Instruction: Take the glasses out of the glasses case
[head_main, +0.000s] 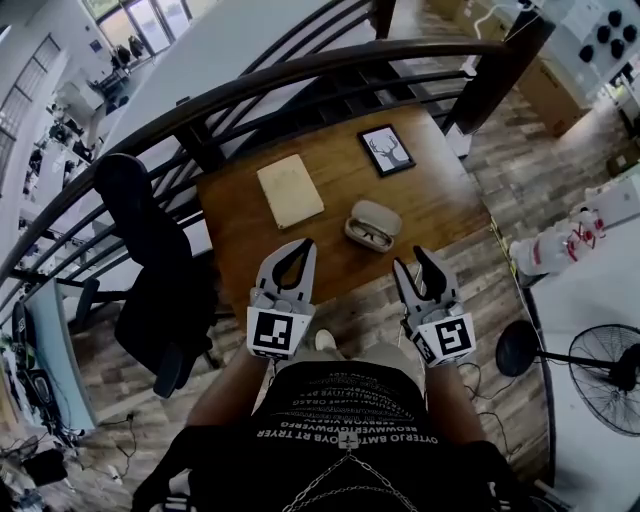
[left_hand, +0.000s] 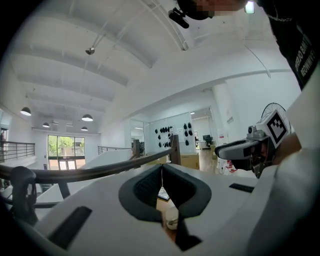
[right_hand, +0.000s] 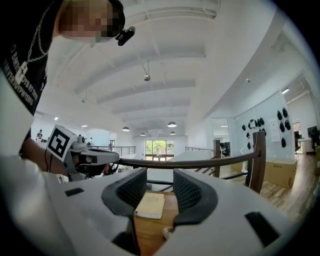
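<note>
On the wooden surface (head_main: 440, 205) the glasses case (head_main: 372, 225) lies open, close to the near edge and right of its middle. The lid is tipped back and what appears to be the glasses rests in the lower half, though this is too small to be sure. A cream notebook (head_main: 290, 190) lies flat toward the left edge, and a framed deer picture (head_main: 387, 150) sits near the far right corner. The left hand-held gripper (head_main: 305, 246) hovers over the near edge, its jaw tips pressed together on nothing. The right hand-held gripper (head_main: 413, 260) hovers beside it just short of the case, its jaws narrowly apart and empty.
</note>
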